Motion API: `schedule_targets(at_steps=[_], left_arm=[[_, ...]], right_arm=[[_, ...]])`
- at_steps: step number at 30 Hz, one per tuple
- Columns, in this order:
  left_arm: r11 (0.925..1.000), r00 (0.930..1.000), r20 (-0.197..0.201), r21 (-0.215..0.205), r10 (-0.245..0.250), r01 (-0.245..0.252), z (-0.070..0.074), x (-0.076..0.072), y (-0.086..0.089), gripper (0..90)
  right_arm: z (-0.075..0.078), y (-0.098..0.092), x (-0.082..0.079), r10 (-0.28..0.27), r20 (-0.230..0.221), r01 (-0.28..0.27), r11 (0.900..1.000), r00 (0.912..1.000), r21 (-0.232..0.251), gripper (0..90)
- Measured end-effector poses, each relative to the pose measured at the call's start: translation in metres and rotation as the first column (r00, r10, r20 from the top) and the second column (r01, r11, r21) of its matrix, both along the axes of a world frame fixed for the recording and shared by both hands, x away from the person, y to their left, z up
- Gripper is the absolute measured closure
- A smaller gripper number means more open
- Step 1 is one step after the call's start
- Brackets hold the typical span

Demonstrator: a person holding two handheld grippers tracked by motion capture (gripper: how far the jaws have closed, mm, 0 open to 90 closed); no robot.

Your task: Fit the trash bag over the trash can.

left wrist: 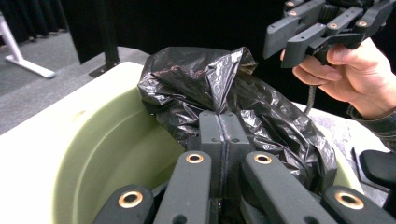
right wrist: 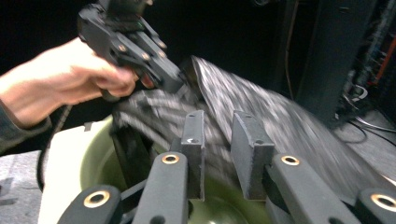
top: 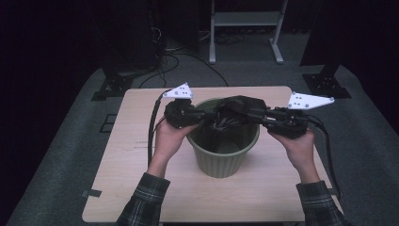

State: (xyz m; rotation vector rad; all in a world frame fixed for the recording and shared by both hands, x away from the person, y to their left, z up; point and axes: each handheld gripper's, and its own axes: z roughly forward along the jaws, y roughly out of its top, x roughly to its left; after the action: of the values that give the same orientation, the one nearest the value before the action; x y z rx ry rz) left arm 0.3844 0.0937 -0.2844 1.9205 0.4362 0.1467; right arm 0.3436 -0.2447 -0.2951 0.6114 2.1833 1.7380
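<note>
Nearest the lens in the left gripper view, the left gripper (left wrist: 223, 126) has its two flat grey pads pressed together, pinching a fold of the black bin bag (left wrist: 219, 88). The bag is thin, glossy, crinkled plastic, bunched into a soft mound over the mouth of the green ribbed bin (top: 221, 162), which stands near the middle of the pale wooden table (top: 122, 160). From this gripper the bag's bulk runs onward across the bin's mouth toward the right gripper (top: 259, 114). In the right gripper view that gripper's jaws stand a little apart; blurred plastic lies just beyond them, apparently not pressed by the pads (right wrist: 194, 135). The left hand is therefore the one holding. The bin's inner wall (left wrist: 116, 154) is smooth and still partly uncovered.
</note>
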Motion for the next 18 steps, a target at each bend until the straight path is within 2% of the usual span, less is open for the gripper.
schedule_targets(at_steps=[6, 13, 15, 18], left_arm=[[0.9997, 1.0, -0.001, -0.022, 0.008, -0.008, 0.001, -0.002, 0.009, 89.6], [0.9996, 0.9999, 0.009, -0.027, -0.01, 0.011, 0.001, -0.007, 0.005, 89.6], [0.9995, 0.9998, 0.011, -0.026, -0.016, 0.016, 0.001, -0.008, 0.005, 89.6], [0.9995, 0.9998, 0.007, -0.026, -0.017, 0.017, 0.001, -0.008, 0.006, 89.6]], right_arm=[[-0.014, -0.012, -0.001, -0.016, -0.038, 0.016, 1.0, 0.9991, -0.004, 74.2], [-0.02, -0.002, 0.004, 0.014, -0.069, -0.014, 1.0, 0.9975, 0.009, 69.5], [-0.021, 0.001, 0.006, 0.018, -0.085, -0.018, 1.0, 0.9962, -0.001, 67.3], [-0.023, 0.003, 0.006, -0.004, -0.075, 0.002, 0.999, 0.9972, -0.033, 67.2]])
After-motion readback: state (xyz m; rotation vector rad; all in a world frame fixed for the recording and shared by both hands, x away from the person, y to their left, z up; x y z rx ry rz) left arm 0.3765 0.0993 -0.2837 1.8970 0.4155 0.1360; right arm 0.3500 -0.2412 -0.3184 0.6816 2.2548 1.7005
